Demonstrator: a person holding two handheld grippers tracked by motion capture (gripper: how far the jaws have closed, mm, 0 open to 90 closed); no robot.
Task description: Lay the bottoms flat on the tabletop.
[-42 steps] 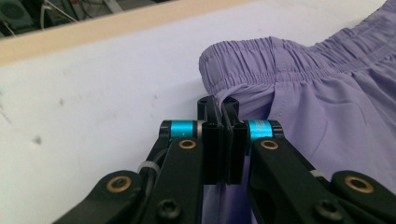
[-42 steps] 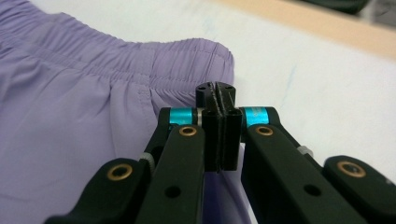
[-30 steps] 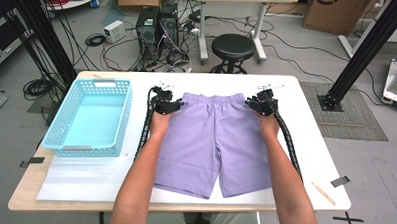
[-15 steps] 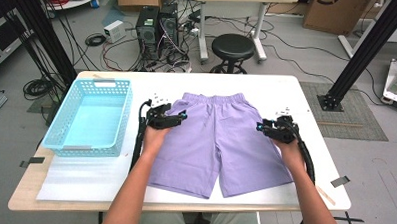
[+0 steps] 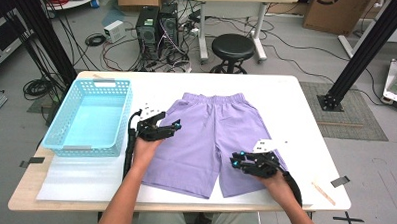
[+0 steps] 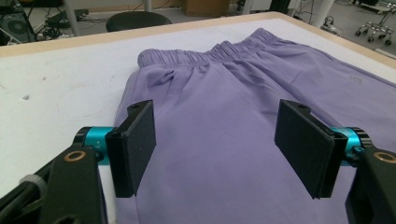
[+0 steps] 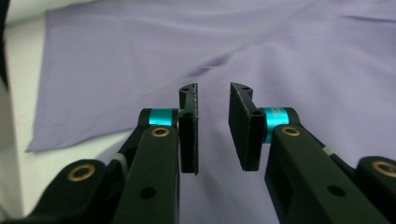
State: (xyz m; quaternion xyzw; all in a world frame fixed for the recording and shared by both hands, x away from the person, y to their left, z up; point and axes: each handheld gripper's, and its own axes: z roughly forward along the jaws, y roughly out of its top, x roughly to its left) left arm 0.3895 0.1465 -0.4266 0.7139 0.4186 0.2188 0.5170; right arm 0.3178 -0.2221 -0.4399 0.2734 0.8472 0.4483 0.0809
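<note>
At the left of the white tabletop [image 5: 296, 120] stands a light-blue lattice basket [image 5: 94, 116], rigid plastic and empty. Your left tongs [image 5: 175, 126] hover over the shorts [image 5: 210, 137] near their left edge, pads spread wide with nothing between them. The shorts lie flat mid-tabletop, soft matte lilac cloth, gathered elastic waistband [image 6: 205, 55] on the far side, hems toward you. Your right tongs [image 5: 233, 162] sit low over the right leg near its hem; their jaws have just been closing to a narrow gap, with no cloth pinched yet. You seem to be setting up a fold: next, nip fabric on each side.
</note>
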